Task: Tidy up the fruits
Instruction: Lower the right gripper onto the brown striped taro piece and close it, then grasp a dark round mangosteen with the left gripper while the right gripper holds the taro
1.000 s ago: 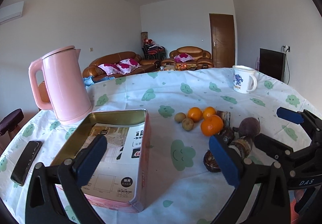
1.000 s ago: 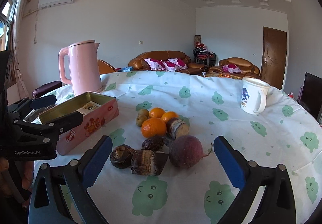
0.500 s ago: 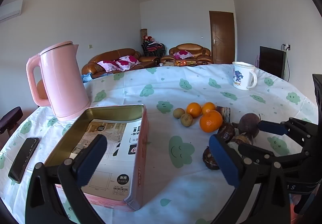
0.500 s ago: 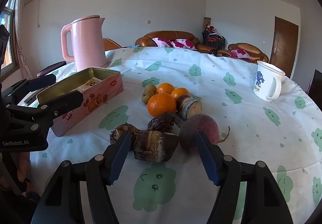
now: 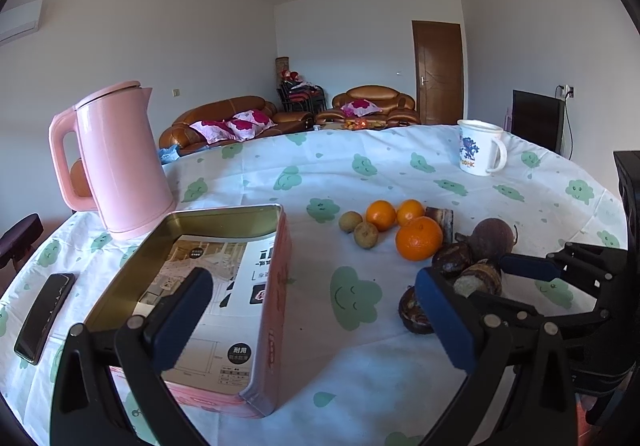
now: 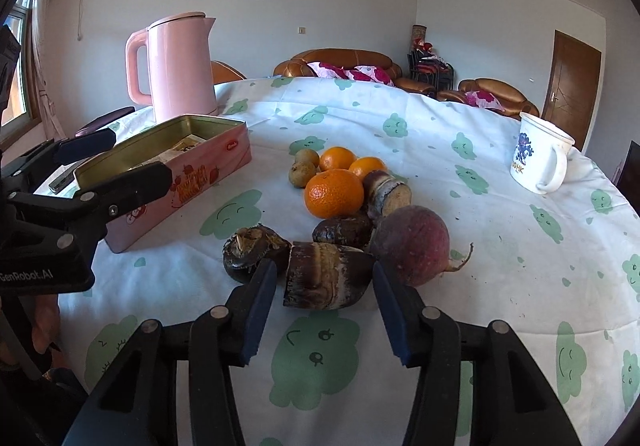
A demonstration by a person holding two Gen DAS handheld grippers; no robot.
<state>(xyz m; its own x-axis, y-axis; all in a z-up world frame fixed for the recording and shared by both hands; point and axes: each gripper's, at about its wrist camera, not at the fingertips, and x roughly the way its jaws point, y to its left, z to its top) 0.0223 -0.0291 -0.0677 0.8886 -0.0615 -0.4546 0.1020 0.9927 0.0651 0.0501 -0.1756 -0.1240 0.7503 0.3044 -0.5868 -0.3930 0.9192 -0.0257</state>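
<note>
My right tongs spread astride brown root at lower centre, pads not touching, my left tongs spread wide over tin, lower left.

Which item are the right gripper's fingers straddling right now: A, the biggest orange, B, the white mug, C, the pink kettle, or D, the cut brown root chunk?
D: the right gripper is open, with its blue fingers on either side of the cut brown root chunk, not yet closed on it.

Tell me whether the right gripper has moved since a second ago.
Yes. The right gripper has advanced toward the fruit pile and narrowed, its fingers now flanking the brown cut piece, judged against the mug.
</note>
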